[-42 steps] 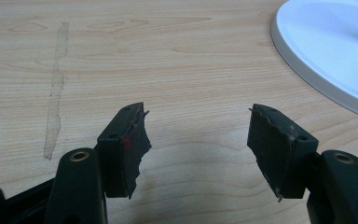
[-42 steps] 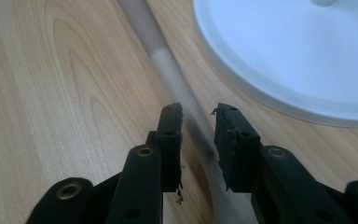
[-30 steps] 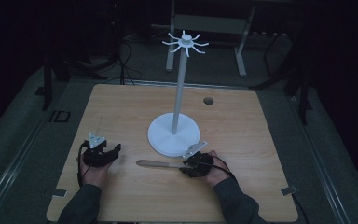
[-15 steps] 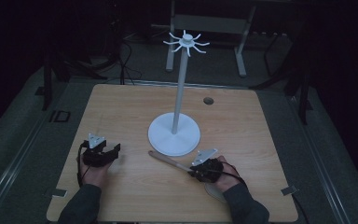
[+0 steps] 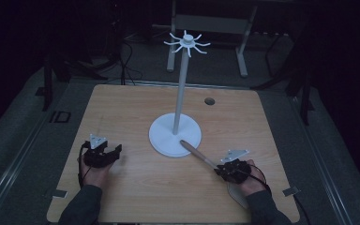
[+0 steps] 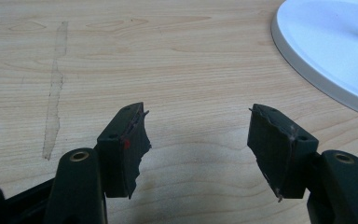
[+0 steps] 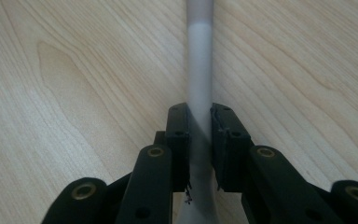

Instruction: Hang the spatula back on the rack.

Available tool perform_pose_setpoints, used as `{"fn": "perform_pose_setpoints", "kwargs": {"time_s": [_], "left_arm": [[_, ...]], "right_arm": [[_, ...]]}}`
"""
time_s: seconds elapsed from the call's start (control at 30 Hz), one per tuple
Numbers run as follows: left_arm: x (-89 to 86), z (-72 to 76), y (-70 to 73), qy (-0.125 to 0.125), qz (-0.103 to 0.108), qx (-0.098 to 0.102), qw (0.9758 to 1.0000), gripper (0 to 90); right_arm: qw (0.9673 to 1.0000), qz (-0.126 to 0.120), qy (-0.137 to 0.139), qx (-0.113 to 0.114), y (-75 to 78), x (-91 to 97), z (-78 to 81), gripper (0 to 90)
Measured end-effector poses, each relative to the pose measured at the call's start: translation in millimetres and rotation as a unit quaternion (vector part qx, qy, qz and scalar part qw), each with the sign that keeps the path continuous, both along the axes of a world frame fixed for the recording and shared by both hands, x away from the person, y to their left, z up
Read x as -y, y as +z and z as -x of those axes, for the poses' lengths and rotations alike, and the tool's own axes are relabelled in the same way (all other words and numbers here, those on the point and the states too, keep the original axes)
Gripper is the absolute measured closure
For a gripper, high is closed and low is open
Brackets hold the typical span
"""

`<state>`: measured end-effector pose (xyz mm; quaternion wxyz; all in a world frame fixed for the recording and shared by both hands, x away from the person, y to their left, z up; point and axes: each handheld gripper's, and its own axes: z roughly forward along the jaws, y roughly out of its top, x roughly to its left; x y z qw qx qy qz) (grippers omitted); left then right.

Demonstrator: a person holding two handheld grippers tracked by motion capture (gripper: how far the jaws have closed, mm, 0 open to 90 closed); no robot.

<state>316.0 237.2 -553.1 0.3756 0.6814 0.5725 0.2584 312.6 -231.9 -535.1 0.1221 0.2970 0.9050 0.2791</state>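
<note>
Spatula (image 5: 199,155) lies slantwise over the table (image 5: 122,108), its wooden handle clamped between the closed fingers (image 7: 177,128) of the right gripper (image 5: 224,169); the handle's far end rests on the rim of the white stand base (image 5: 166,136), and the pale blade shows behind the right hand, near the table's front edge; in the right gripper view the handle runs straight up between the fingers, blurred toward the top, so its tip is hard to make out; the stand's pole (image 5: 182,89) rises from the base, crowned with a ring of hooks (image 5: 187,43); the left gripper (image 5: 104,157) rests well apart at the table's left, its fingers (image 6: 121,149) spread wide with bare wood between them, the base's edge cut off at the corner of its view; a small dark hole (image 5: 209,101) marks the far side; the room behind is too dark to read.
</note>
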Motion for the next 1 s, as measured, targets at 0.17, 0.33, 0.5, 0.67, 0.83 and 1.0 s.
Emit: {"fn": "perform_pose_setpoints", "kwargs": {"time_s": [0.17, 0.33, 0.5, 0.67, 0.83, 1.0], "left_arm": [[-0.3, 0.0, 0.0, 0.0, 0.0, 0.0, 1.0, 37.4], [-0.7, 0.1, 0.1, 0.0, 0.002, 0.0, 1.0, 37.4], [-0.5, -0.1, -0.1, -0.001, 0.002, 0.001, 1.0, 37.4], [-0.7, 0.2, 0.2, 0.0, 0.003, 0.002, 1.0, 37.4], [-0.8, 0.1, 0.1, 0.0, 0.003, 0.001, 1.0, 37.3], [-1.2, 0.0, 0.0, 0.0, 0.003, 0.001, 1.0, 37.3]], "right_arm": [[1.0, -0.006, 0.005, 0.002, 11.6, -7.5, -3.5, 70.7], [1.0, 0.008, 0.002, -0.006, 23.1, -21.2, -12.7, 68.4], [0.9993, 0.031, 0.007, -0.022, 29.6, -33.8, -22.2, 66.9], [0.9977, 0.059, 0.007, -0.032, 29.5, -47.2, -29.9, 66.6], [0.9959, 0.073, 0.0, -0.053, 24.3, -56.7, -41.8, 67.0], [0.9942, 0.085, -0.003, -0.067, 17.0, -63.8, -49.4, 69.7]]}}
